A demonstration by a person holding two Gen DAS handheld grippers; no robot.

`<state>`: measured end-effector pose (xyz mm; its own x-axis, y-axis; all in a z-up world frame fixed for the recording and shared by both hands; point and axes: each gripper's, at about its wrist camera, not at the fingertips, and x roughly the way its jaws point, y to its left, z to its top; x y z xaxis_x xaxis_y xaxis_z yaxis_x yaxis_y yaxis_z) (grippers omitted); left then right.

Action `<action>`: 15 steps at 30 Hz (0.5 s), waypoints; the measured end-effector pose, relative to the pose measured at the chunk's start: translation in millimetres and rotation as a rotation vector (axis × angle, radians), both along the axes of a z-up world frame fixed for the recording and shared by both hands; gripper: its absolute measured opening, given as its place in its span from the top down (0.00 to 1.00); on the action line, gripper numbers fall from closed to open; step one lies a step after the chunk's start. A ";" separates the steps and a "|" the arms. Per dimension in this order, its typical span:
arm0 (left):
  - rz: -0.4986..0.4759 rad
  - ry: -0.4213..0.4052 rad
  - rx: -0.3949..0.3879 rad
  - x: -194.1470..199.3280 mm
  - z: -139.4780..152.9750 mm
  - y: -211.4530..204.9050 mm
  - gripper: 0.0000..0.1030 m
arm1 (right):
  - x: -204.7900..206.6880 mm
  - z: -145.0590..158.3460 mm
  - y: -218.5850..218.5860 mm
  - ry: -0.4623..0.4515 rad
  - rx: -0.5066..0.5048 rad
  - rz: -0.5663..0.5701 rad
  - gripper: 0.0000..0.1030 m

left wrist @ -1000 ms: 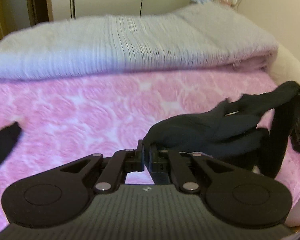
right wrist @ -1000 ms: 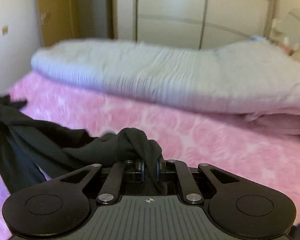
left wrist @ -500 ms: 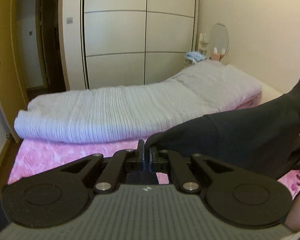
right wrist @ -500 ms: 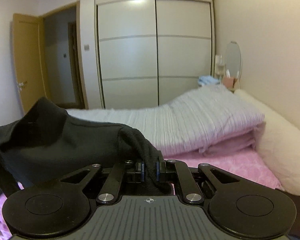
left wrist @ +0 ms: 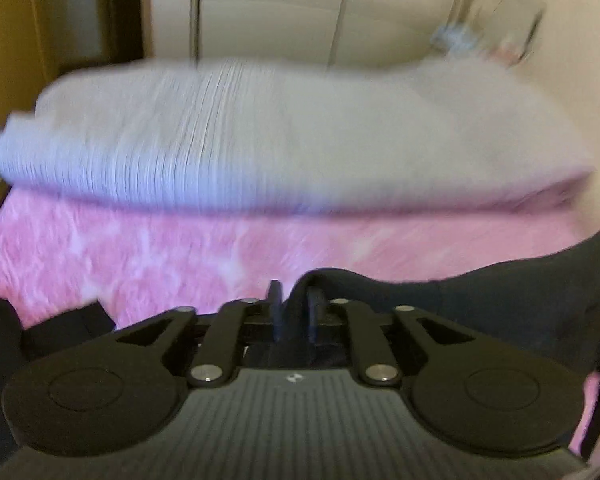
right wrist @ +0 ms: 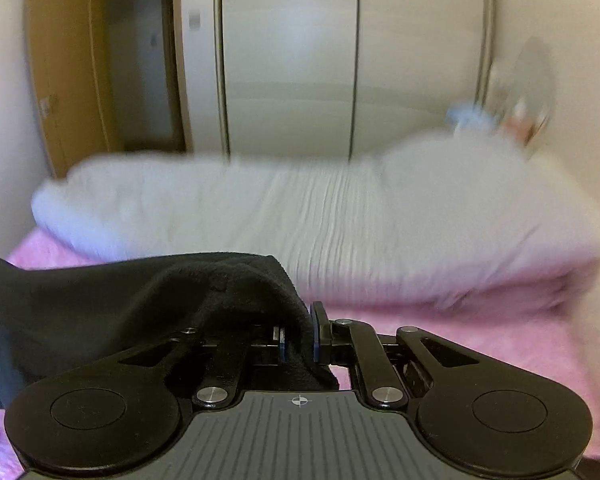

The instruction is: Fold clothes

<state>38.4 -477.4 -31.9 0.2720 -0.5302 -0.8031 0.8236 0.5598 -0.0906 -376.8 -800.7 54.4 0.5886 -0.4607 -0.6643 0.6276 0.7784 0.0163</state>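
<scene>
A black garment (left wrist: 500, 304) hangs spread between both grippers above the pink bed sheet (left wrist: 140, 248). In the left wrist view one corner of it loops up between the fingers of my left gripper (left wrist: 296, 308). Those jaws are opening, and the cloth leans on the right finger with a gap at the left pad. In the right wrist view a thick bunch of the black garment (right wrist: 100, 300) fills the space between the fingers of my right gripper (right wrist: 298, 336). Its jaws are opening too, with the pads still touching the cloth. Both views are blurred by motion.
A folded pale striped duvet (left wrist: 260, 140) lies across the far half of the bed. Behind it stand a cream wardrobe (right wrist: 292, 60) and a wooden door (right wrist: 68, 80). More black cloth (left wrist: 60, 328) shows at the lower left of the left wrist view.
Both views have tipped down from the room toward the bed. The garment sits lower in view. The fingers of both grippers stand wider apart than before.
</scene>
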 end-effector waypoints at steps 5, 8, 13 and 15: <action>0.100 0.087 0.108 -1.2 -109.0 -33.6 0.85 | 70.8 -159.4 -72.3 0.291 0.063 -0.030 0.45; 0.083 0.183 0.114 -26.3 -143.1 -11.7 0.76 | 62.6 -204.0 -52.2 0.294 0.145 0.014 0.44; 0.064 0.339 0.184 -83.7 -201.8 48.0 0.66 | 1.9 -255.6 4.6 0.245 0.360 0.058 0.43; 0.047 0.409 0.230 -118.0 -226.9 73.6 0.66 | -28.5 -265.3 42.9 0.264 0.397 0.046 0.41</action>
